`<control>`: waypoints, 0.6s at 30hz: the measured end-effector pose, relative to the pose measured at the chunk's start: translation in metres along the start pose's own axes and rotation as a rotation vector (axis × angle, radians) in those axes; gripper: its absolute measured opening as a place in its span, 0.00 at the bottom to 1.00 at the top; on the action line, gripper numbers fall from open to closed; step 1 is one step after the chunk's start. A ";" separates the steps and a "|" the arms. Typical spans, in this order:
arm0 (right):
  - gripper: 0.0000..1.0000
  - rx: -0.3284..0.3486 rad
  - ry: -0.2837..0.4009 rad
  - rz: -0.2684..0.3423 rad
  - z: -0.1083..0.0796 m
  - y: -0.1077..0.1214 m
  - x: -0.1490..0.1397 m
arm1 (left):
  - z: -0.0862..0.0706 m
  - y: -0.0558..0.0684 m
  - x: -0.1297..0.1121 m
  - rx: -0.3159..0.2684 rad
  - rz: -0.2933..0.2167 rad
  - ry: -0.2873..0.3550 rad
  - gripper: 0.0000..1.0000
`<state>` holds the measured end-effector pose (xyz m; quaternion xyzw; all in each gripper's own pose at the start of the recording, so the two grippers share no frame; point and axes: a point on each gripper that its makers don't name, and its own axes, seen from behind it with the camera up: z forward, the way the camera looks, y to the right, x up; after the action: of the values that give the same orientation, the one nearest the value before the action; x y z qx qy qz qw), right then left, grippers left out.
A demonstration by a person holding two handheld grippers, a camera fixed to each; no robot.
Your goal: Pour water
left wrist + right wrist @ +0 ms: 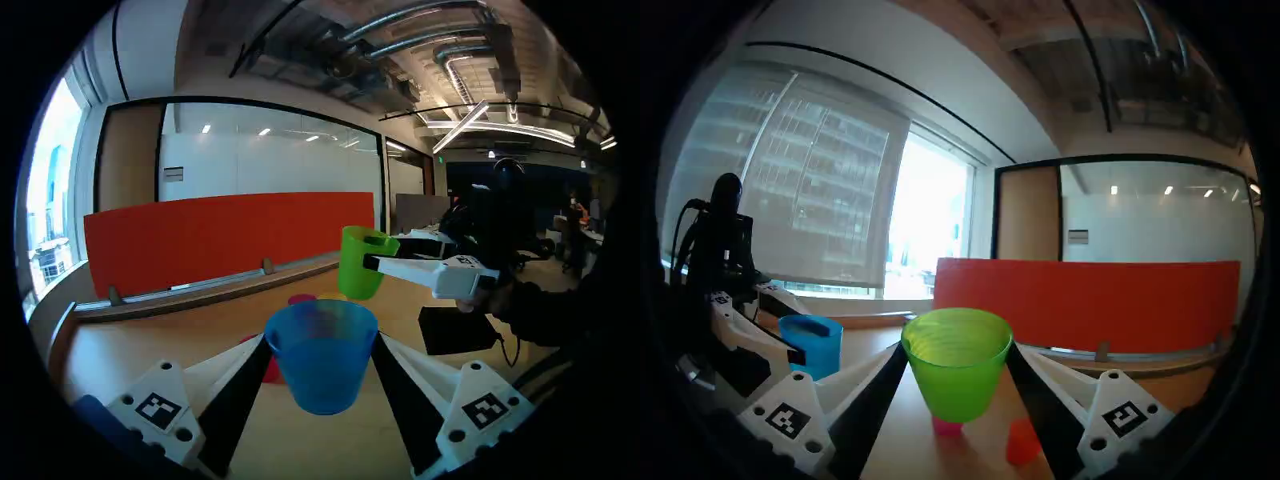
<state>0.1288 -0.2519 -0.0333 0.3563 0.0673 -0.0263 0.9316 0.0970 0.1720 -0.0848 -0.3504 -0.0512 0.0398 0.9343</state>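
In the left gripper view my left gripper [322, 352] is shut on a translucent blue cup [322, 364], held upright above the wooden table [160, 352]. Beyond it the other gripper's white fingers [408, 268] clamp a green cup [360, 262], also upright and slightly higher. In the right gripper view my right gripper [958, 364] is shut on that green cup [958, 360], whose open mouth faces up. To its left the blue cup [812, 344] sits in the left gripper's fingers [760, 340]. I cannot tell whether either cup holds water.
Small pink and red cups [1022, 442] stand on the table below the green cup. A long orange partition [232, 232] runs along the table's far edge. A black box [458, 330] lies on the table at the right.
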 end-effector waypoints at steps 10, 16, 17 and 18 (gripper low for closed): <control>0.91 0.028 -0.061 0.042 -0.006 -0.002 -0.014 | 0.005 0.000 -0.002 -0.012 0.005 -0.008 0.86; 0.91 0.062 -0.117 0.066 -0.012 -0.007 -0.028 | 0.007 0.002 -0.001 -0.030 0.031 -0.019 0.86; 0.91 0.068 -0.127 0.065 -0.013 -0.008 -0.031 | 0.008 0.003 -0.001 -0.032 0.039 -0.020 0.86; 0.91 0.076 -0.138 0.064 -0.015 -0.011 -0.033 | 0.008 0.003 -0.001 -0.034 0.050 -0.022 0.86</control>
<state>0.0931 -0.2499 -0.0465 0.3908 -0.0097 -0.0235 0.9201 0.0953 0.1797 -0.0805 -0.3668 -0.0533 0.0660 0.9264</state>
